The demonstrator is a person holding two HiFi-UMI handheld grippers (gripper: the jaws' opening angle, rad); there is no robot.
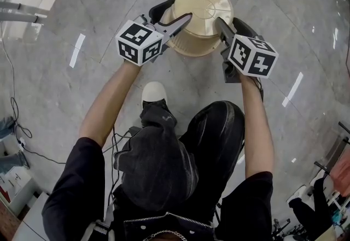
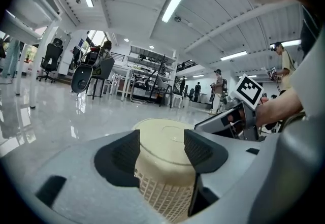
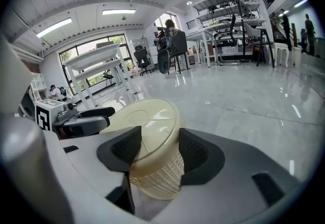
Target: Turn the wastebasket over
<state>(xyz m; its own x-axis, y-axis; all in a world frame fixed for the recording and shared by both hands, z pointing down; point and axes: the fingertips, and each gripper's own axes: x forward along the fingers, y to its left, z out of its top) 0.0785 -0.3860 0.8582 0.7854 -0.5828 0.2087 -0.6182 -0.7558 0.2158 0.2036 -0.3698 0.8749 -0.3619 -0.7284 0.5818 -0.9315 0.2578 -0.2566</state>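
A cream wastebasket with mesh walls stands upside down on the floor, its solid base facing up. My left gripper sits at its left side, jaws wide apart, with the fingertips at the upper wall. In the left gripper view the wastebasket fills the gap beyond the two dark pads and is wider than that gap. My right gripper stands at the basket's right side, also spread. The right gripper view shows the wastebasket leaning between its pads. Whether any pad presses the wall is not clear.
Polished grey floor lies all round the basket. The person's white shoe is just in front of it. Cables trail at the left. Desks and office chairs stand far off, with people in the distance.
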